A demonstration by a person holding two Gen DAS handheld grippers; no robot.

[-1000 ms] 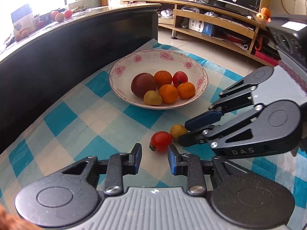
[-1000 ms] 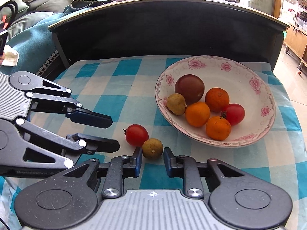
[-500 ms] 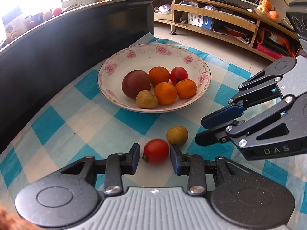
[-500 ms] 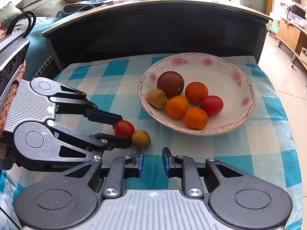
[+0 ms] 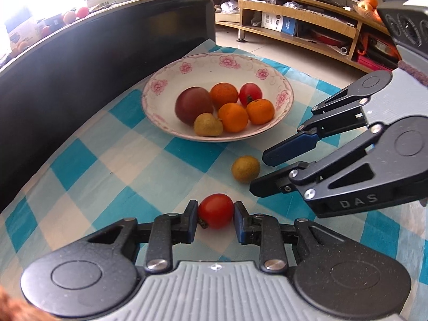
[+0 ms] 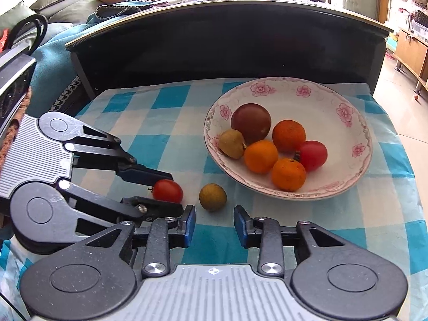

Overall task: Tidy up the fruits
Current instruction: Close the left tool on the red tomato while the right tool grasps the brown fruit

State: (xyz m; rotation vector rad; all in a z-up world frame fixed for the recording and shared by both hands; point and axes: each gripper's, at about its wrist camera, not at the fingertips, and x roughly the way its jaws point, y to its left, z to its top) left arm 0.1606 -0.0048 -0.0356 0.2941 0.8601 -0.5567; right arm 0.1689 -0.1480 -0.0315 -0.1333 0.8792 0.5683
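A low table draped in a blue-and-white checked cloth (image 6: pixel 165 112) ends against a dark raised wall (image 6: pixel 214 53) beyond both tongs, with bare cloth open on the near side. The left gripper (image 5: pixel 215 215) has just been closing and now pinches a small red cherry tomato (image 5: pixel 215 210) between its blue pads. The right gripper (image 6: pixel 214 220), its jaws just opening, stands empty, a small yellow-green round fruit (image 6: pixel 212 197) just ahead of its tips. Farther ahead sits the white, pink-flowered bowl (image 6: pixel 347 176) of fruit.
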